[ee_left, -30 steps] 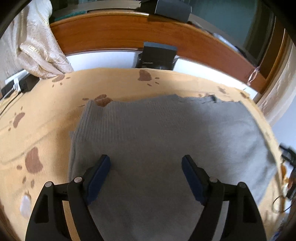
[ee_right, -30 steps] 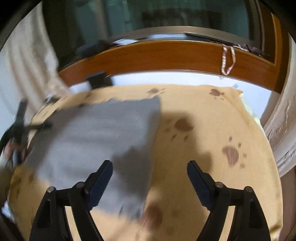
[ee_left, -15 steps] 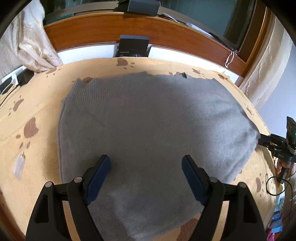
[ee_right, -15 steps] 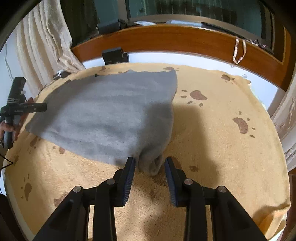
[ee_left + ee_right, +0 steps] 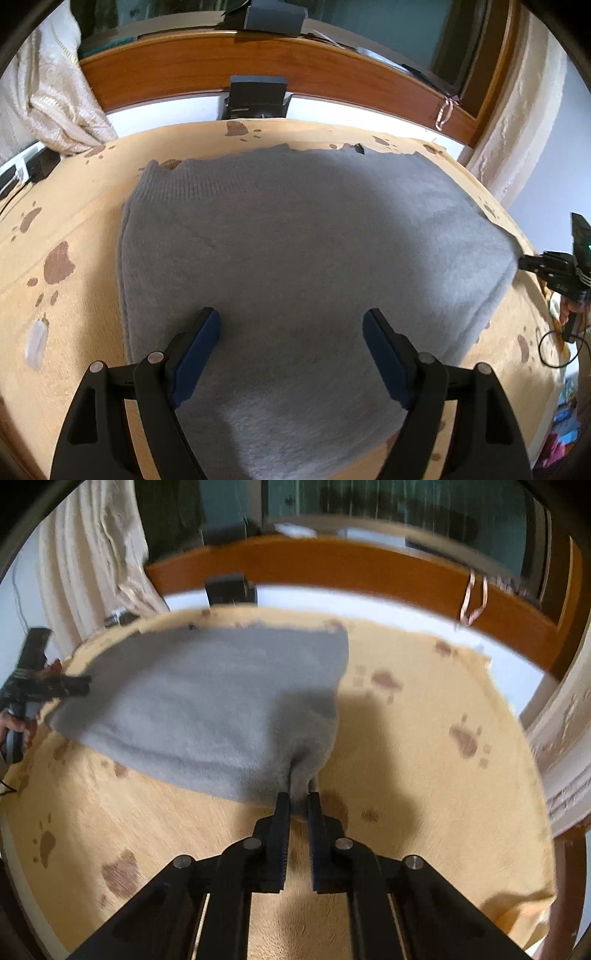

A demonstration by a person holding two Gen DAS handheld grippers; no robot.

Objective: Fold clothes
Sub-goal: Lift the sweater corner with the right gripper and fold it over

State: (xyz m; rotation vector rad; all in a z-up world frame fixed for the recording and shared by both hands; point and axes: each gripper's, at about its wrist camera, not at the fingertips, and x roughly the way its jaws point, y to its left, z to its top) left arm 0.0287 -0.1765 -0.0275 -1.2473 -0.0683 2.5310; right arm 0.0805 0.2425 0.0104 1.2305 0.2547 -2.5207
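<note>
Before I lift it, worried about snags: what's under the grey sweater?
Only the tan paw-print blanket shows around the grey sweater; whatever lies directly beneath is covered.

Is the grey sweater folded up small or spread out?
Mostly spread: the grey knitted sweater lies wide on the paw-print blanket.

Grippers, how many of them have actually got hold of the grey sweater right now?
1. The right gripper is shut on the near corner of the grey sweater. The left gripper is open above it, gripping nothing.
</note>
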